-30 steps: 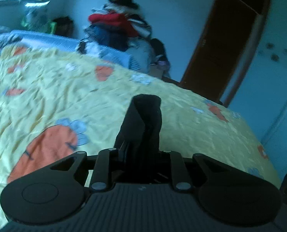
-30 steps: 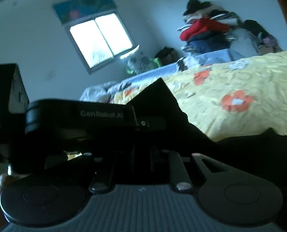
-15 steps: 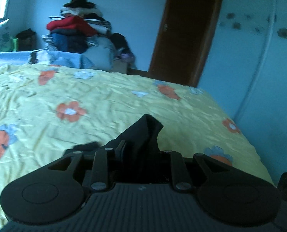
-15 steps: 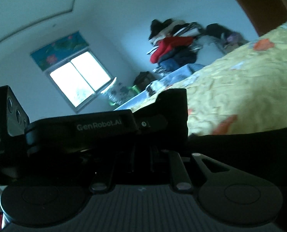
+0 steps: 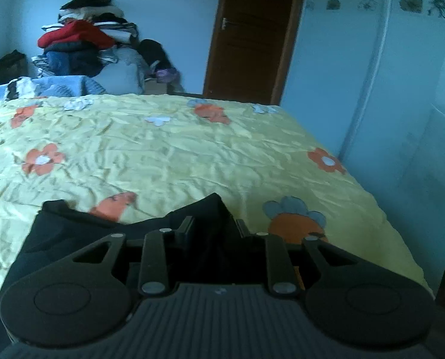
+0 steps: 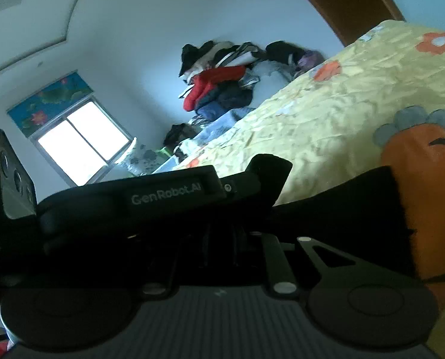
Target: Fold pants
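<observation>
Pants [image 5: 72, 230], black, lie at the near edge of the bed on a yellow quilt [image 5: 168, 149] printed with orange and blue flowers, one end bunched up to a peak between the fingers of the left gripper [image 5: 212, 227]. Its jaws have just been opening a little and stand narrow, with the dark cloth in the gap; whether the pads press on it I cannot tell. From the right gripper [image 6: 222, 233] the view is crowded: the left gripper's dark body crosses just in front of it and hides its fingertips, so its jaws look close together, but what, if anything, is pinched there stays hidden. A black fold of the pants reaches across that view too, lying beside a big orange carrot print [image 6: 423, 197] on the quilt.

Beyond the far edge of the bed stands a tall heap of clothes [image 5: 84, 48], red jacket on top of blue and dark things, against a pale wall. A brown door [image 5: 252, 36] is to its right, then a white wardrobe [image 5: 408, 74] with flower decals. A bright window [image 6: 81, 146] is at the left in the right gripper's view.
</observation>
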A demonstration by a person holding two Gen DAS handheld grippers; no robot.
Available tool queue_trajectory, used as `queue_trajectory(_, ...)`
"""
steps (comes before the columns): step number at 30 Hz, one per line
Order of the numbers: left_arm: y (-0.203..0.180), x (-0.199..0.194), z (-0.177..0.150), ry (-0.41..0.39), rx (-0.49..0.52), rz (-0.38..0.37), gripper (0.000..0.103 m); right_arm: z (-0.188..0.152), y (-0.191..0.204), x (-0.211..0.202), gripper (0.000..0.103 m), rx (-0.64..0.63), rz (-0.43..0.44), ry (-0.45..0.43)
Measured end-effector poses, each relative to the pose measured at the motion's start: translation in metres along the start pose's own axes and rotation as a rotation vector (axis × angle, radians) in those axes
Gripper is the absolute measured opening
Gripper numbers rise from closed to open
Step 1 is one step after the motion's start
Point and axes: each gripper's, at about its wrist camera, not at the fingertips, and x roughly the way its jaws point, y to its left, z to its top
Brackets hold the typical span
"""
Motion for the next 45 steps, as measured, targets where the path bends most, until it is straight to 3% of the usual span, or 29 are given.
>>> queue_trajectory(14, -0.046, 0.025, -0.018, 0.04, 0.048, -0.097, 0.032, 0.0, -0.038, -0.031, 0.014, 0.041, -0.129, -0.008)
queue_trajectory(17, -0.049, 0.031, -0.022, 0.089, 0.021, -0.148, 0.045, -0.002, -0.042, -0.034, 0.014, 0.02, -0.188, 0.011)
queue_trajectory(19, -0.048, 0.028, -0.025, 0.11, 0.006, -0.182, 0.062, -0.004, -0.043, -0.037, 0.014, -0.016, -0.245, 0.026)
queue_trajectory(20, -0.048, 0.026, -0.025, 0.109, 0.013, -0.181, 0.065, -0.005, -0.046, -0.04, 0.014, -0.028, -0.268, 0.03)
queue_trajectory(23, -0.043, 0.011, -0.023, 0.072, 0.053, -0.134, 0.076, -0.005, -0.053, -0.055, 0.014, -0.046, -0.36, 0.015)
queue_trajectory(26, -0.027, -0.006, -0.019, 0.003, 0.103, -0.028, 0.098, 0.003, -0.058, -0.07, 0.014, -0.029, -0.407, -0.032)
queue_trajectory(31, 0.019, -0.026, -0.014, -0.101, 0.169, 0.205, 0.101, 0.02, -0.043, -0.057, 0.017, -0.073, -0.337, -0.03)
queue_trajectory(32, 0.032, -0.026, -0.012, -0.095, 0.173, 0.245, 0.101, 0.023, -0.039, -0.049, 0.02, -0.086, -0.321, -0.014)
queue_trajectory(34, 0.059, -0.027, -0.01, -0.086, 0.17, 0.317, 0.101, 0.025, -0.032, -0.028, 0.045, -0.115, -0.311, 0.027)
queue_trajectory(36, 0.084, -0.027, -0.009, -0.081, 0.154, 0.388, 0.101, 0.023, -0.026, -0.011, 0.06, -0.15, -0.313, 0.044)
queue_trajectory(40, 0.134, -0.025, -0.006, -0.062, 0.102, 0.519, 0.101, 0.028, -0.021, 0.023, 0.06, -0.198, -0.335, 0.093)
queue_trajectory(43, 0.154, -0.028, -0.002, -0.037, 0.059, 0.531, 0.101, 0.03, -0.023, 0.041, 0.056, -0.237, -0.355, 0.125)
queue_trajectory(44, 0.156, -0.027, -0.001, -0.028, 0.047, 0.51, 0.101, 0.03, -0.024, 0.045, 0.047, -0.247, -0.351, 0.134)
queue_trajectory(45, 0.155, -0.025, -0.002, -0.021, 0.04, 0.486, 0.101, 0.031, -0.024, 0.047, 0.031, -0.249, -0.347, 0.146)
